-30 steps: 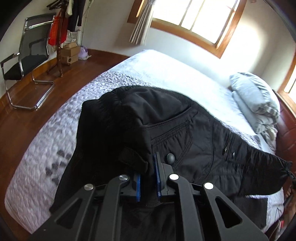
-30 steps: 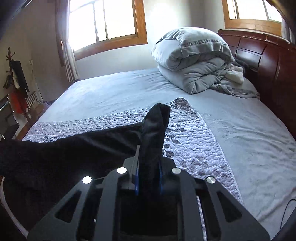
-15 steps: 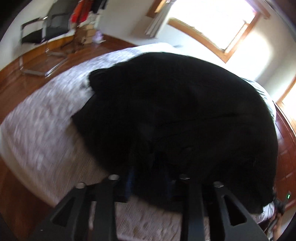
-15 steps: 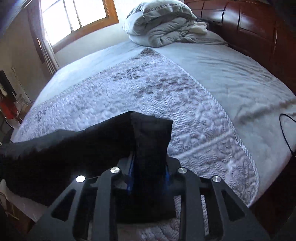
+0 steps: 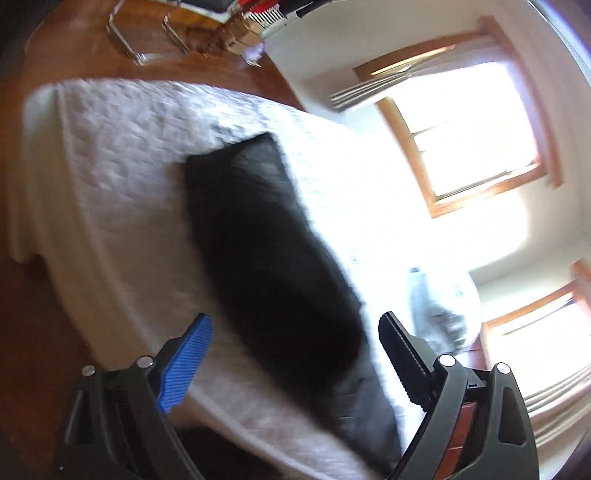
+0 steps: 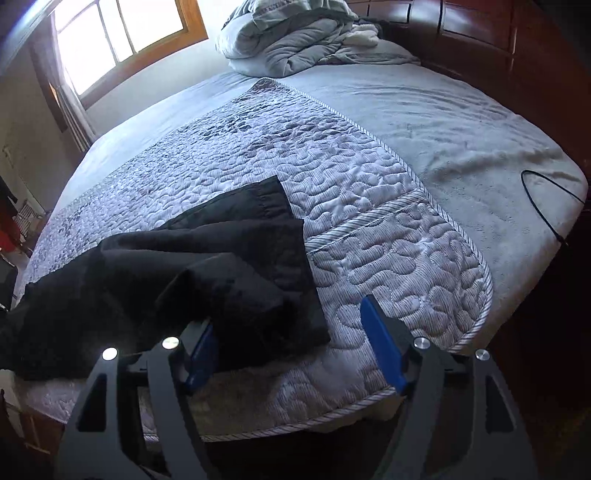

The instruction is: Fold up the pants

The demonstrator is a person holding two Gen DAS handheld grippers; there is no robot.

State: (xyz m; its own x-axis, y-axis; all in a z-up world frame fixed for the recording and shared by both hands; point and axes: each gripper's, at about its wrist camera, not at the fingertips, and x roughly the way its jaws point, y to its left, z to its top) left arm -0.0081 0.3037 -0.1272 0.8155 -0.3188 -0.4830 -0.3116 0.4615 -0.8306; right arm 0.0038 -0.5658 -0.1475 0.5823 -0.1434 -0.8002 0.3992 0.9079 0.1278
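Note:
The black pants (image 5: 273,266) lie stretched out on the quilted bedspread (image 5: 122,155), blurred in the left wrist view. My left gripper (image 5: 295,336) hangs above their near end, its jaws opening wide, and no pad touches the cloth. In the right wrist view the pants' leg ends (image 6: 236,266) lie folded over each other on the bedspread (image 6: 369,206). My right gripper (image 6: 291,332) is over them with its jaws opening; a corner of the cloth lies against the left pad, but the pads do not press on it.
A heap of grey bedding (image 6: 295,33) sits at the head of the bed by a dark wooden headboard (image 6: 480,29). A black cable (image 6: 543,206) lies near the bed's right edge. A metal chair (image 5: 147,33) and boxes (image 5: 236,37) stand on the wooden floor.
Both grippers were shut on the pants and have let go, their jaws now wide. The pants dropped from a held bundle to lying flat on the bed. The left view has rolled.

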